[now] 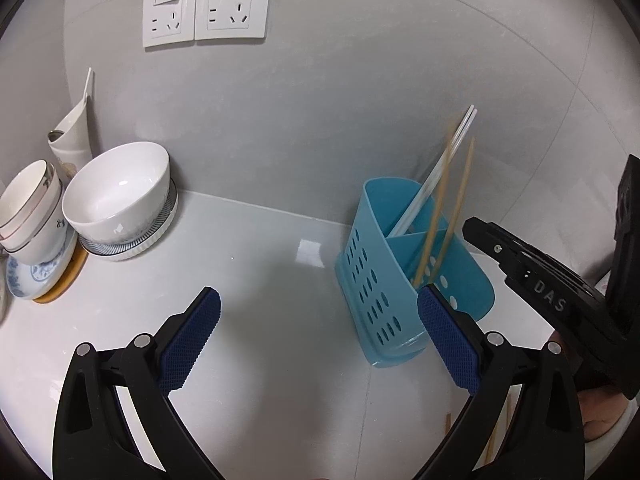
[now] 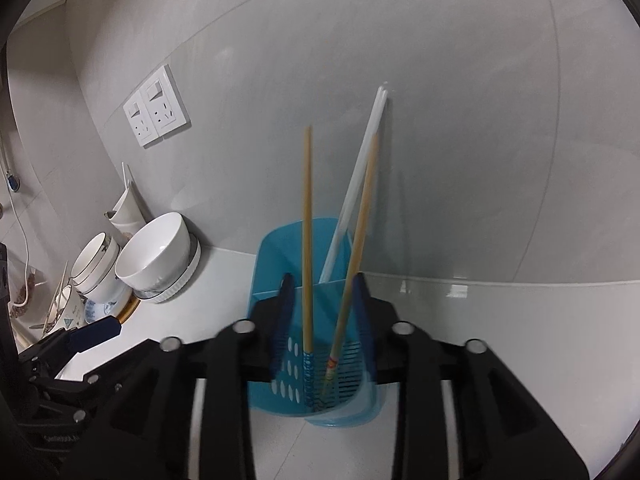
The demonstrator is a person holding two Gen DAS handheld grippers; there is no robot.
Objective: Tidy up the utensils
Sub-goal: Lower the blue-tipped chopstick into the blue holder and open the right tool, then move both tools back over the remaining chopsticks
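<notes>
Left wrist view: my left gripper idles, jaws wide apart and empty, beside the blue caddy — right wrist view: my right gripper, jaws parted, straddles the wooden chopsticks, which stand free in the caddy's front compartment.

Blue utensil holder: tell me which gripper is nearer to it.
Right. The right gripper sits just above the blue utensil holder, straddling the two wooden chopsticks standing in it. The left gripper hangs open beside the holder, a little farther off.
</notes>
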